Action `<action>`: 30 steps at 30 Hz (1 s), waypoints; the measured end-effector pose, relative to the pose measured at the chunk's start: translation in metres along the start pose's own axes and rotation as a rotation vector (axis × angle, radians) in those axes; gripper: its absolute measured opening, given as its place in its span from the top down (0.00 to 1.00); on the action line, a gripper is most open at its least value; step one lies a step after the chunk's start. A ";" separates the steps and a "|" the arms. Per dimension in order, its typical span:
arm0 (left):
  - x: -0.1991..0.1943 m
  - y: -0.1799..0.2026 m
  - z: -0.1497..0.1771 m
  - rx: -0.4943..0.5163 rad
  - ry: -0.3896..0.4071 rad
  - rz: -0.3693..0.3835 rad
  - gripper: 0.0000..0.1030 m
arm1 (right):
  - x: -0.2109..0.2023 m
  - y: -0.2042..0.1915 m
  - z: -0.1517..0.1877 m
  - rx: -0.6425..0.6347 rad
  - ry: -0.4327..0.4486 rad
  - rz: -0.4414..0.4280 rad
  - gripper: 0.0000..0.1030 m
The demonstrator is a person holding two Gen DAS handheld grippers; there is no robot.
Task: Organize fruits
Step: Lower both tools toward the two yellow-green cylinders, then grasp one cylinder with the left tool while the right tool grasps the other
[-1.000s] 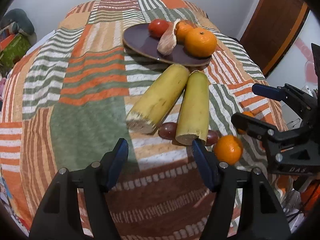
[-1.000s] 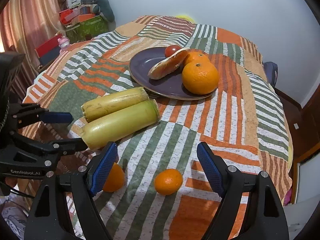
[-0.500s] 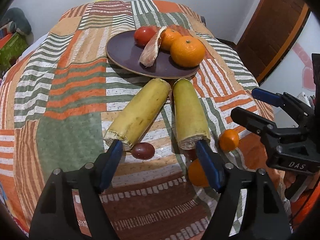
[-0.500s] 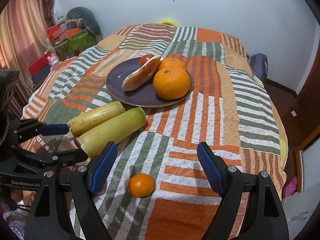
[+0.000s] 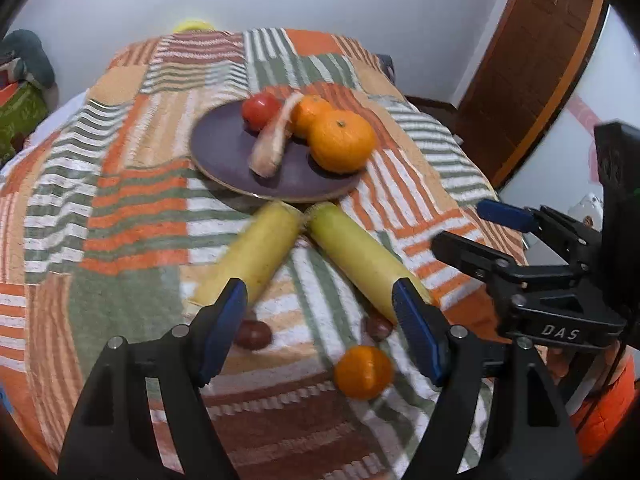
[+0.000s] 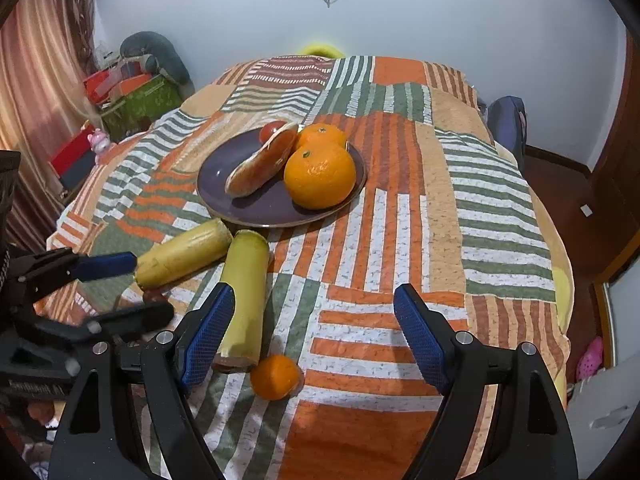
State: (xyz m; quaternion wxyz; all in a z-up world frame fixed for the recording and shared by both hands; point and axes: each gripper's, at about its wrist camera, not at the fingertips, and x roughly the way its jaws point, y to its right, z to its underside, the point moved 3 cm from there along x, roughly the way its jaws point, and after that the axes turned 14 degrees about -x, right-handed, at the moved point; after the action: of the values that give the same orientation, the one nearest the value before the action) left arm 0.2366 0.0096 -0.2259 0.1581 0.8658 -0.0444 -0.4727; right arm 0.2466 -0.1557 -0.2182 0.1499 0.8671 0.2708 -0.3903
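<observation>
Bedspread [image 6: 400, 216]: woven cloth, matt, nubbly stripes. Plate [image 6: 224, 184]: glazed, smooth, slight sheen. Large orange [image 6: 320, 174]: pitted, glossy rind. Two yellow-green cut gourds [image 6: 246, 280]: smooth, waxy skin. Gripper fingers [image 6: 420, 332]: black plastic, blue textured pads, metal screws. Door [image 5: 536, 60]: brown wood.

Pale wall [image 6: 460, 16], pink curtain [image 6: 36, 92], brown wooden door [image 5: 536, 60], striped patchwork bedspread [image 6: 492, 200].

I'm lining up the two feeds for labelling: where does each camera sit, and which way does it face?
Left wrist: on the left gripper, looking down its open fingers at the plate; the right gripper shows at right.
Right wrist: on the right gripper, same direction; the left gripper shows at left.
Shared: plate, two yellow cylinders, small orange.
</observation>
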 end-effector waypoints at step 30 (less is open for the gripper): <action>0.059 -0.032 -0.031 0.093 -0.117 -0.013 0.47 | 0.043 -0.035 -0.017 -0.091 -0.060 -0.154 0.70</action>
State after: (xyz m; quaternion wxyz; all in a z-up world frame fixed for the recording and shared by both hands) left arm 0.2922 0.0339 -0.2681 0.1117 0.8434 -0.0700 -0.5208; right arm 0.2597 -0.1047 -0.2416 0.1667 0.8238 0.3497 -0.4138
